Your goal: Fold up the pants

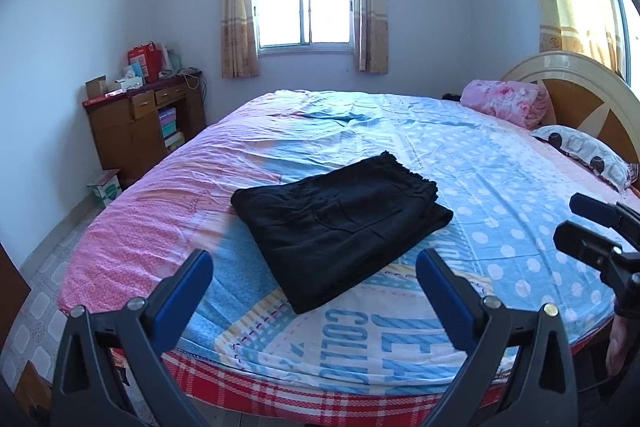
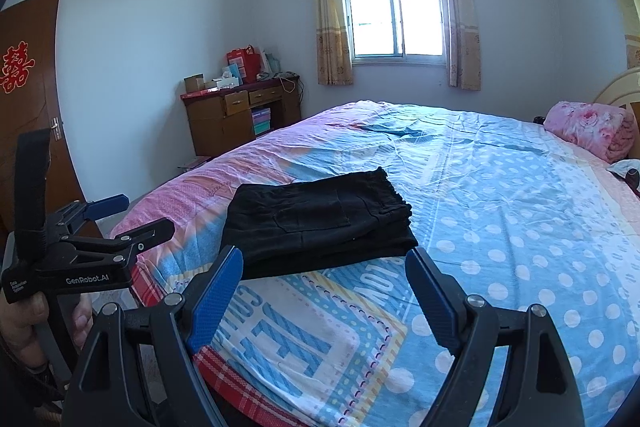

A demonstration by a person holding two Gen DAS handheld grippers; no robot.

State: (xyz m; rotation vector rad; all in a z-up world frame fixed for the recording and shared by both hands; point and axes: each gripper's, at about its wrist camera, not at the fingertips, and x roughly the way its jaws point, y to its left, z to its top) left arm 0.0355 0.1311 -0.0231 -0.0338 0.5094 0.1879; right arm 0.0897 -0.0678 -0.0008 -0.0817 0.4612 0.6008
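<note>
The black pants (image 1: pixel 340 227) lie folded into a compact, roughly rectangular stack on the bed (image 1: pixel 500 195), toward its near edge and a little left of the middle. The gathered waistband sits at the stack's far right corner, and a back pocket shows on the top layer. The stack rests on a sheet printed with blue polka dots on the right, a pink band on the left and large blue letters along the near edge; a red plaid layer shows just below that edge.

The left tongs (image 1: pixel 314 283) hang above the near edge of the bed with their blue-padded fingers wide apart, holding nothing, the near corner of the pants showing between them. The right tongs (image 2: pixel 324 287) are likewise spread apart and empty, just short of the near side of the stack. In the right wrist view the left tongs also appear at the far left, gripped by a hand (image 2: pixel 24 327); the right tongs appear at the right edge of the left wrist view.

At the far right of the bed, a rolled pink blanket (image 1: pixel 508 101) sits by the headboard (image 1: pixel 580 95), with a spotted pillow (image 1: pixel 584 153) nearer. A wooden cabinet (image 1: pixel 140 123) with boxes on top stands in the far left corner, a curtained window (image 1: pixel 304 7) is in the far wall, and a brown door (image 2: pixel 28 99) stands at the left.
</note>
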